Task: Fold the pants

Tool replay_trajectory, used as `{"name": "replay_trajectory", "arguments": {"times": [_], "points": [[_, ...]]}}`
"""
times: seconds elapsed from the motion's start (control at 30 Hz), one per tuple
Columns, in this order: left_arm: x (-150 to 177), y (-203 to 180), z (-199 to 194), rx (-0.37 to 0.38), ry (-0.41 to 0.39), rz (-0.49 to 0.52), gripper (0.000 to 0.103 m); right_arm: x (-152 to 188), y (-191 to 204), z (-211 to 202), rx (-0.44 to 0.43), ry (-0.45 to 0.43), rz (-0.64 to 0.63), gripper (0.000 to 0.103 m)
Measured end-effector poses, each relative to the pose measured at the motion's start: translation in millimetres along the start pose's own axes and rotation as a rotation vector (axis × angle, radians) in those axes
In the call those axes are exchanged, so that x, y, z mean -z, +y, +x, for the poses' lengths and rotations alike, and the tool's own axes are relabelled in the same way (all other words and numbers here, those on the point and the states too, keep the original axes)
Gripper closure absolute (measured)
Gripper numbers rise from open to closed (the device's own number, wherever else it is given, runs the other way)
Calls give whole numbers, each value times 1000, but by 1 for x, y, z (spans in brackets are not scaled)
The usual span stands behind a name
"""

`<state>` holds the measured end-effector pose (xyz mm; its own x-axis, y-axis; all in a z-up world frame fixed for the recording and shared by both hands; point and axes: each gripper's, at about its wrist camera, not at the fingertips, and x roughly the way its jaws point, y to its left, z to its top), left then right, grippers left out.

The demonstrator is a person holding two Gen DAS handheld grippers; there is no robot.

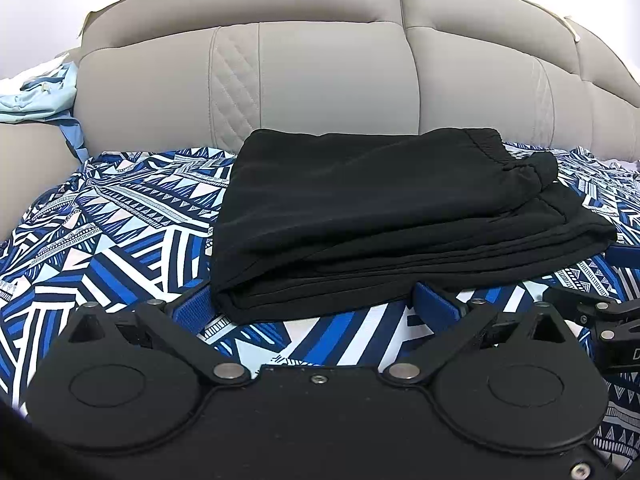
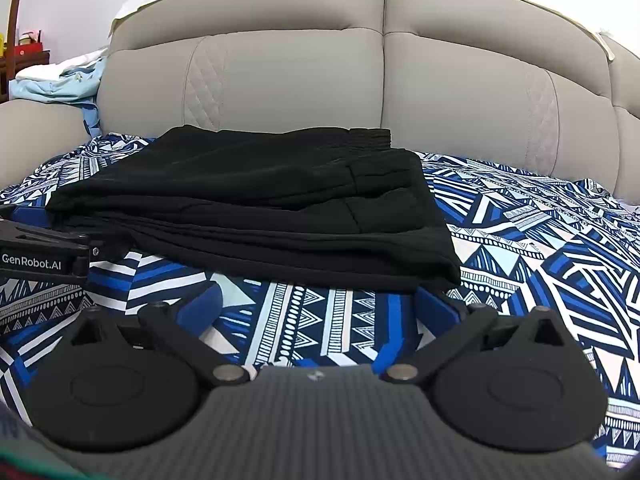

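**Pants folded on bed, both grippers spread and empty**

Headboard (image 1: 320,80): grey padded panels, fills 12 o'clock in both views.

Bed (image 1: 120,248): blue/white geometric sheet, carries everything.

Pants (image 1: 380,220): black, folded into a flat layered stack, lying on the sheet just in front of the headboard. Elastic waistband at 1 o'clock on top of the stack. Left wrist view: stack sits centre to 3 o'clock. Right wrist view: centre to 9 o'clock.

Light blue cloth (image 1: 36,96): bunched at 10 o'clock beside the headboard, well apart from pants.

Left hand-held gripper (image 1: 320,308): blue fingers spread wide, nothing between them, tips just beside the near edge of the stack.

Right hand-held gripper (image 2: 320,308): same, spread, empty, near the stack's front edge.
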<state>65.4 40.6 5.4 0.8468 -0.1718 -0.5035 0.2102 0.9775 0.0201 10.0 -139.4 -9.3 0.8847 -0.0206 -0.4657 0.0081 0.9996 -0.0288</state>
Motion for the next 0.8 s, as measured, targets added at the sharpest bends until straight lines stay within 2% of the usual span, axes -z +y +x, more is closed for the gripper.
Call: {"name": "replay_trajectory", "arguments": {"times": [0.8], "points": [[0,-1,0,-7,-4,-1,0,-1,0,0,-3,0,-2,0]]}}
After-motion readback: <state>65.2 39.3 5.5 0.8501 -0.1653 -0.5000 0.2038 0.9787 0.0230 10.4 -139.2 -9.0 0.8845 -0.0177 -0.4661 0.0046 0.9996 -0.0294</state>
